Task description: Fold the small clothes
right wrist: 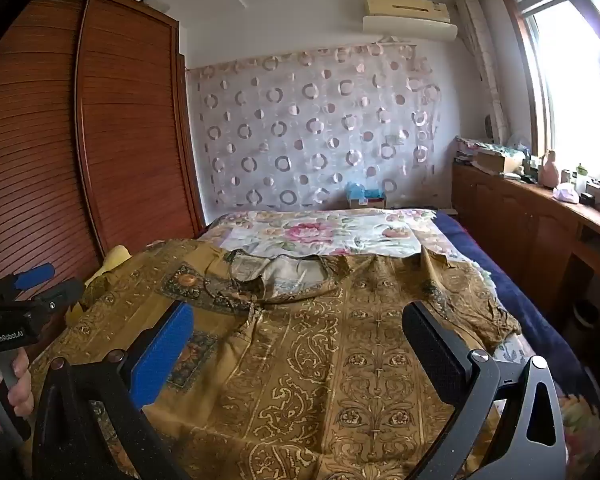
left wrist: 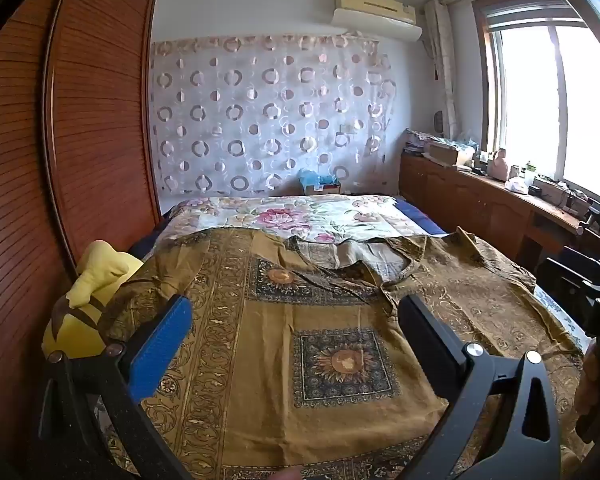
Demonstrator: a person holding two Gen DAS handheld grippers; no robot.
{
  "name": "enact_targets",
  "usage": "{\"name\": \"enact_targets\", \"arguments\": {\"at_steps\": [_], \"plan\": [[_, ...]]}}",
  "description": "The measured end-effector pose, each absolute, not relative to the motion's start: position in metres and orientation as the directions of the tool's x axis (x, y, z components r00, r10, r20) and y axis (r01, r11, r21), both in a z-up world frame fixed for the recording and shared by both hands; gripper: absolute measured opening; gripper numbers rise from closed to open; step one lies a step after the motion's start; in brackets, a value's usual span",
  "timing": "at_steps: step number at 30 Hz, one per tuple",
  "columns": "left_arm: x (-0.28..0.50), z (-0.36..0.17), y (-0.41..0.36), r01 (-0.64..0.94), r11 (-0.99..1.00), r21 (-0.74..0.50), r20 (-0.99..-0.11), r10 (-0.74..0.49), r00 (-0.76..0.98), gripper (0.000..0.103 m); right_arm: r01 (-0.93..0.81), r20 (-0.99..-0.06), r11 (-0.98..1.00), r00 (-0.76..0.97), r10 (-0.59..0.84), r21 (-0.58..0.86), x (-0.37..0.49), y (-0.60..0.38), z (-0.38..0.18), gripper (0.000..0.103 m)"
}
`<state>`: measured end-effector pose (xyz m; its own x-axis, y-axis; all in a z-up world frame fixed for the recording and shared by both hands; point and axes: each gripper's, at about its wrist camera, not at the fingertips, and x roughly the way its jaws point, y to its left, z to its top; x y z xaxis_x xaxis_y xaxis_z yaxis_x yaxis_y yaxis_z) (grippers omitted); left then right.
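Filling the room from wall to wall, the bed (left wrist: 416, 216) carries everything, with a slatted wooden wardrobe (left wrist: 96, 120) on one side and a long wooden cabinet (right wrist: 520, 220) under the window on the other. At the far end lies a floral quilt (left wrist: 292, 216), and behind it hangs a curtain with ring patterns (right wrist: 312, 132). Spread flat over the near half of the bed is the garment, a mustard-brown patterned top (left wrist: 332, 344), its neckline (right wrist: 284, 276) toward the quilt and its hem toward the cameras. One sleeve reaches out to the window side (right wrist: 472, 304), somewhat rumpled. A yellow plush toy (left wrist: 84, 308) sits just beside the top's wardrobe-side edge.

And now the tools: the left hand-held gripper (left wrist: 296, 344) hovers above the cloth with jaws spread wide, nothing between them. The right hand-held gripper (right wrist: 300, 352) does the same over the other half, also spread wide and empty. In the right wrist view, a hand (right wrist: 12, 384) grips the handle of the left one.
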<state>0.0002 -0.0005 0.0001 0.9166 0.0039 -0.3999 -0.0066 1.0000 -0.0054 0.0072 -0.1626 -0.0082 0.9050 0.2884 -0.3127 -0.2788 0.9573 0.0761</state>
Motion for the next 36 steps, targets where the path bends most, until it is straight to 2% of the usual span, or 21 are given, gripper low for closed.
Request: {"name": "enact_targets", "arguments": {"at_steps": [36], "plan": [[0.0002,0.0,-0.0007,-0.009,1.0,-0.005,-0.398,0.006,0.917,0.103,-0.278,-0.302,0.957,0.908,0.291,0.086,0.0055,-0.1629,-0.0083,0.103]]}}
